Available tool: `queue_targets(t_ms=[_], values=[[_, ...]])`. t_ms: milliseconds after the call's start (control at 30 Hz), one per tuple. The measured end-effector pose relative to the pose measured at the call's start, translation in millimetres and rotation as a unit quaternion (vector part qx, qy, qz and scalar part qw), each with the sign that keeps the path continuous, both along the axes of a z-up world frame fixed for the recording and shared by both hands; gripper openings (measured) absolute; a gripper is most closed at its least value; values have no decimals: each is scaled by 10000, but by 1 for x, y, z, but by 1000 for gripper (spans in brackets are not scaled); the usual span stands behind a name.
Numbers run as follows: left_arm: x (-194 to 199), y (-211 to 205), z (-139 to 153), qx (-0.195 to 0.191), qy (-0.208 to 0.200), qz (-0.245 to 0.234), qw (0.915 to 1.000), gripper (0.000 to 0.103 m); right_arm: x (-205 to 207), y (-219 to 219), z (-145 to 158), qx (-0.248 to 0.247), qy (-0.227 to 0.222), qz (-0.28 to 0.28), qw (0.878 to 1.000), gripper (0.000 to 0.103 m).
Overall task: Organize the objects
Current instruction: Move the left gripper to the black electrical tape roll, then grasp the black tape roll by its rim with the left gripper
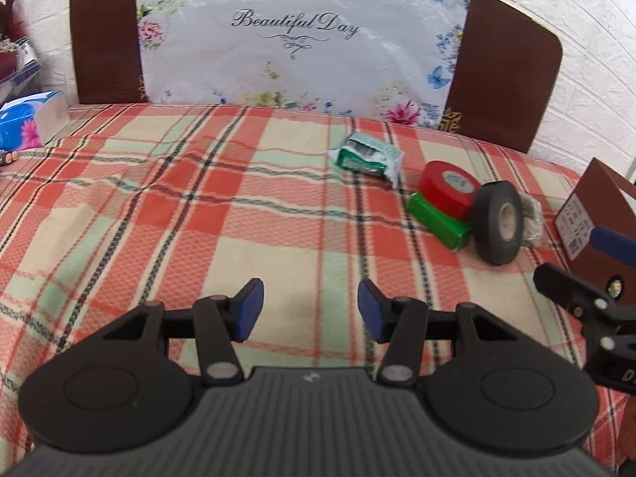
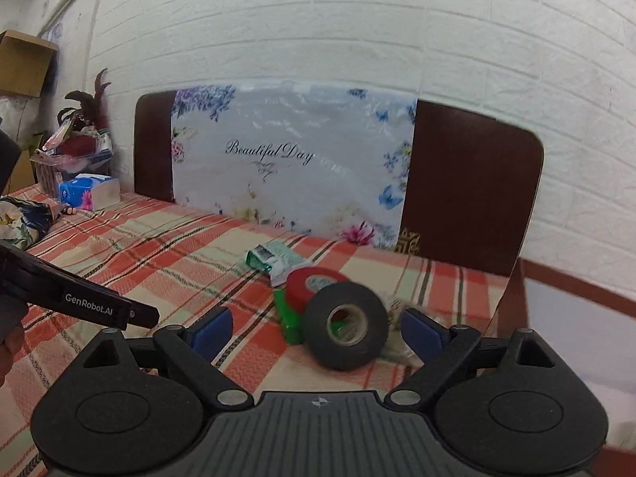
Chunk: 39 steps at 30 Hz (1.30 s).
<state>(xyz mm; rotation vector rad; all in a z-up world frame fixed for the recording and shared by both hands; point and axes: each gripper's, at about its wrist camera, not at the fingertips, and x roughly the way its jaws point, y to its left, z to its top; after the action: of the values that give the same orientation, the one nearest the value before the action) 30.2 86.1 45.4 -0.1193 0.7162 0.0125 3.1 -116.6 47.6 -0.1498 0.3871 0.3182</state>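
Observation:
A black tape roll (image 1: pixel 497 222) stands on edge on the plaid bedspread (image 1: pixel 198 214), leaning against a red tape roll (image 1: pixel 447 192) that lies on a green box (image 1: pixel 437 220). A green and white packet (image 1: pixel 367 155) lies behind them. My left gripper (image 1: pixel 310 310) is open and empty, low over the bedspread, left of the pile. My right gripper (image 2: pixel 314 332) is open, its fingers either side of the black tape roll (image 2: pixel 345 332), with the red roll (image 2: pixel 312 284), green box (image 2: pixel 288 318) and packet (image 2: pixel 270 260) beyond.
A brown box (image 1: pixel 600 218) stands at the right edge of the bed. A headboard with a floral cover (image 1: pixel 302 39) closes the far side. A tissue box (image 1: pixel 30 119) and clutter sit at far left. A crumpled clear wrapper (image 1: pixel 530 218) lies behind the black roll.

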Motion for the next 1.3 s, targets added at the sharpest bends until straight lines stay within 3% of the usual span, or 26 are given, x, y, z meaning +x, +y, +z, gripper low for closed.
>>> queue_targets(t_ms=[433, 667, 767, 800, 867, 1000, 1133, 1300], values=[[9, 18, -26, 86, 13, 235, 9997, 57, 50, 7, -31, 40, 522, -699, 9962, 90], [9, 18, -28, 189, -54, 205, 9996, 59, 84, 8, -48, 158, 735, -804, 9939, 90], [9, 18, -28, 207, -51, 205, 9996, 59, 91, 7, -50, 282, 786, -626, 9945, 85], [9, 17, -28, 220, -47, 208, 9995, 59, 92, 8, -50, 270, 807, -627, 9944, 78], [8, 17, -28, 234, -38, 211, 9995, 60, 92, 8, -49, 251, 858, -591, 9942, 78], [5, 16, -28, 265, -5, 221, 9994, 60, 73, 12, -48, 175, 935, -337, 9949, 77], [-1, 13, -27, 267, 63, 199, 9994, 61, 29, 23, -49, -232, 794, 133, 9965, 78], [-15, 4, -19, -66, 182, -73, 9998, 61, -21, 19, -51, -302, 1022, 594, 9925, 78]])
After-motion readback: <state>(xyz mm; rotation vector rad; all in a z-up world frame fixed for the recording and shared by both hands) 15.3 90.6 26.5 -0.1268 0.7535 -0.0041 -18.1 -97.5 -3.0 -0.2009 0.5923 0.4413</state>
